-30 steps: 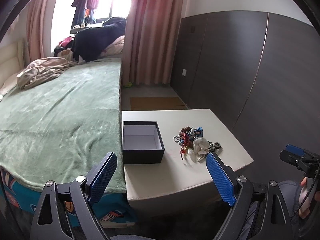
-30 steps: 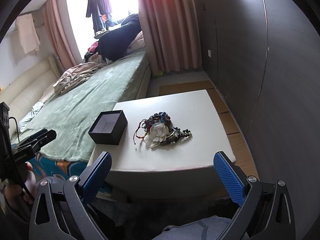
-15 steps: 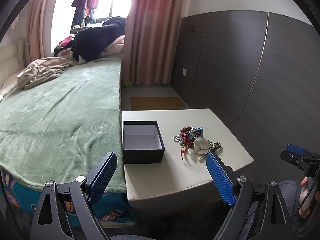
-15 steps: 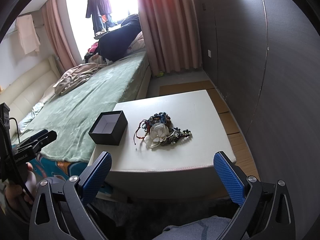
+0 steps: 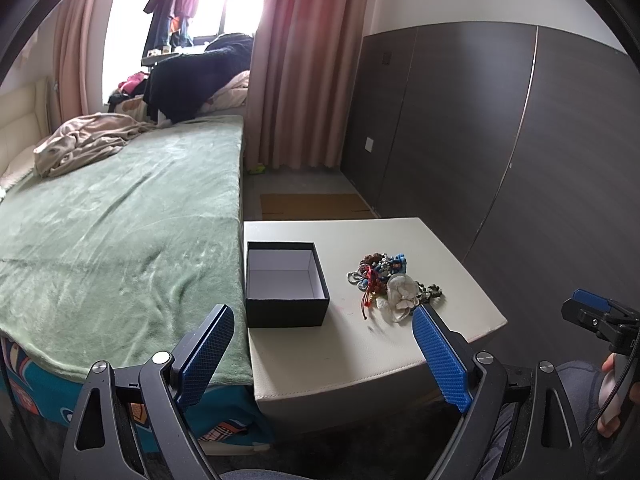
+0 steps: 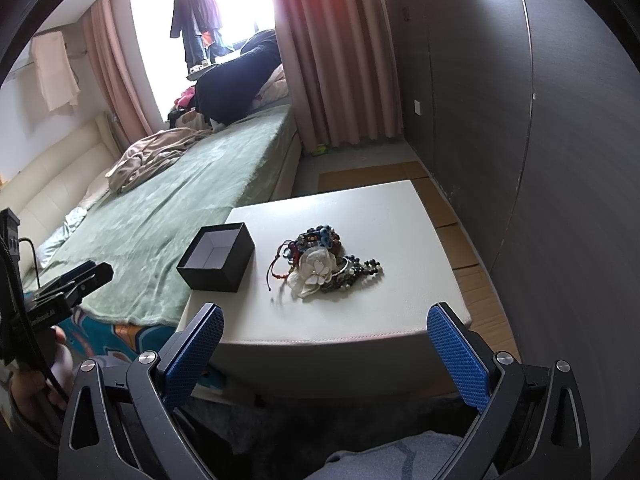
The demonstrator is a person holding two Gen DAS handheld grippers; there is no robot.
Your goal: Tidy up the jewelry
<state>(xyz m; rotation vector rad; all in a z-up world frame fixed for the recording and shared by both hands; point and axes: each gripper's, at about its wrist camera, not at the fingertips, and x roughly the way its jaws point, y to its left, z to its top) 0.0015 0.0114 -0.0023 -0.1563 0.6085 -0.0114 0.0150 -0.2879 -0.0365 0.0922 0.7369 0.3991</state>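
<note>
A pile of jewelry (image 5: 390, 282) with beads, red cord and a white flower lies on the white low table (image 5: 352, 344); it also shows in the right wrist view (image 6: 322, 266). An open, empty black box (image 5: 284, 284) with white lining stands left of the pile, also in the right wrist view (image 6: 218, 256). My left gripper (image 5: 322, 354) is open and empty, held before the table's front edge. My right gripper (image 6: 326, 354) is open and empty, also short of the table (image 6: 380, 312). Each gripper appears at the edge of the other's view.
A bed with a green blanket (image 5: 120, 232) adjoins the table's left side. A dark wardrobe wall (image 5: 520, 140) stands to the right. Pink curtains (image 5: 304, 64) hang at the back. Brown floor mats (image 6: 452, 216) lie beyond the table.
</note>
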